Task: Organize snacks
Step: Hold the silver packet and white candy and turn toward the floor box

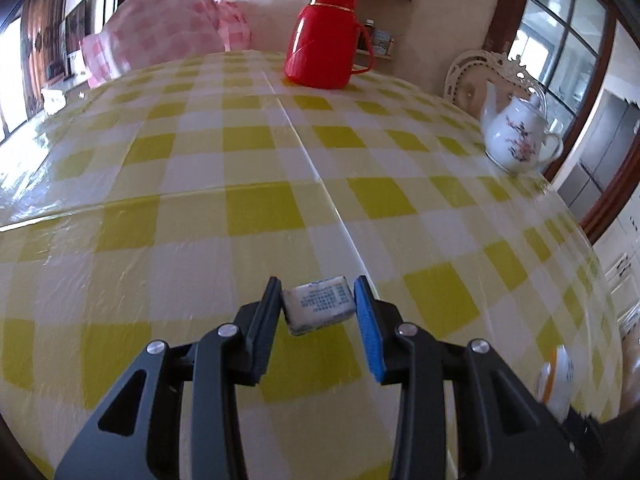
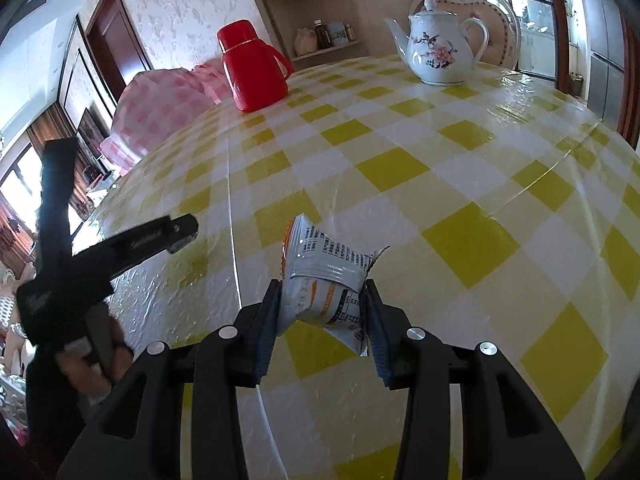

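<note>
A: Left gripper (image 1: 318, 302): jaws clamped on a small packet (image 1: 319, 305), white with blue print, pinched at both ends between the fingertips. Packet held above the cloth (image 1: 192, 168), at 6 o'clock in the left wrist view.

B: Right gripper (image 2: 322, 300): jaws squeezing a snack bag (image 2: 325, 282), white, orange and blue, crumpled at the waist where the pads bite. Its top flares out past the tips toward 12 o'clock. Bag sits at 6 o'clock in the right wrist view, off the table.

A: Table is a yellow-and-white check cloth, glossy, with a crease running from 6 to 12 o'clock. Red flask (image 1: 324, 36) at 12 o'clock, far edge. Teapot (image 1: 518, 136), white with pink blossoms, at 2 o'clock near the right edge.

B: From the right wrist, flask (image 2: 250, 68) at 11 o'clock, teapot (image 2: 438, 46) at 1 o'clock, well apart. Pink check cover (image 2: 160, 108) beyond the table at 10 o'clock. Left gripper's body shows at 9 o'clock, hand (image 2: 94, 368) on its grip; its tips are out of this view.

A: Blurred white-and-orange thing at 4 o'clock in the left view; cannot tell what.
</note>
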The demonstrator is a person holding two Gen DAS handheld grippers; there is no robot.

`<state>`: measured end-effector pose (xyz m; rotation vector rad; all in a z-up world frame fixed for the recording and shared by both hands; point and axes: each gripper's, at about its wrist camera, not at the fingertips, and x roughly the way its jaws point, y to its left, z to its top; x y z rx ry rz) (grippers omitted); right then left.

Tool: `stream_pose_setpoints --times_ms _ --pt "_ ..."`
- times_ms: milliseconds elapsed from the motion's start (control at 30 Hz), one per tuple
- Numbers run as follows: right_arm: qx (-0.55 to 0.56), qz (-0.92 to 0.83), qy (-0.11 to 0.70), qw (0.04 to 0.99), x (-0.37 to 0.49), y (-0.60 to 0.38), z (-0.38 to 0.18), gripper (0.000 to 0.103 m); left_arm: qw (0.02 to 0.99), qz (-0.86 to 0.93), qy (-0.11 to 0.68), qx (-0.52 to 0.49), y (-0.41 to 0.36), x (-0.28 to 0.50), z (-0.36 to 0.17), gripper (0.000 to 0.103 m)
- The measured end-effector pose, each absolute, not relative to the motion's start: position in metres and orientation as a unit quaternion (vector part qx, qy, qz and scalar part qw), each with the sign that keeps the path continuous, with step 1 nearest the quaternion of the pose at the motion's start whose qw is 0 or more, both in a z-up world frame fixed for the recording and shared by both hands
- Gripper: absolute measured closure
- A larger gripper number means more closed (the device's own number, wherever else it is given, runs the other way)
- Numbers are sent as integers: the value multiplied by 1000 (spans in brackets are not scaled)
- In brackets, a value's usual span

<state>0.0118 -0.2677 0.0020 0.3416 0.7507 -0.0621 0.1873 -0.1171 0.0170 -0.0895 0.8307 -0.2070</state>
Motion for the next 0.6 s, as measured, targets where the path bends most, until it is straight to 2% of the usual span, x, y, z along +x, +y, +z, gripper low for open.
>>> stream_pose_setpoints --times_ms 233,600 --pt "152 -27 362 919 11 -263 2 62 911 -112 397 -3 -128 153 15 65" --pt "138 -30 356 924 8 -259 3 63 911 -125 393 5 -120 121 18 65"
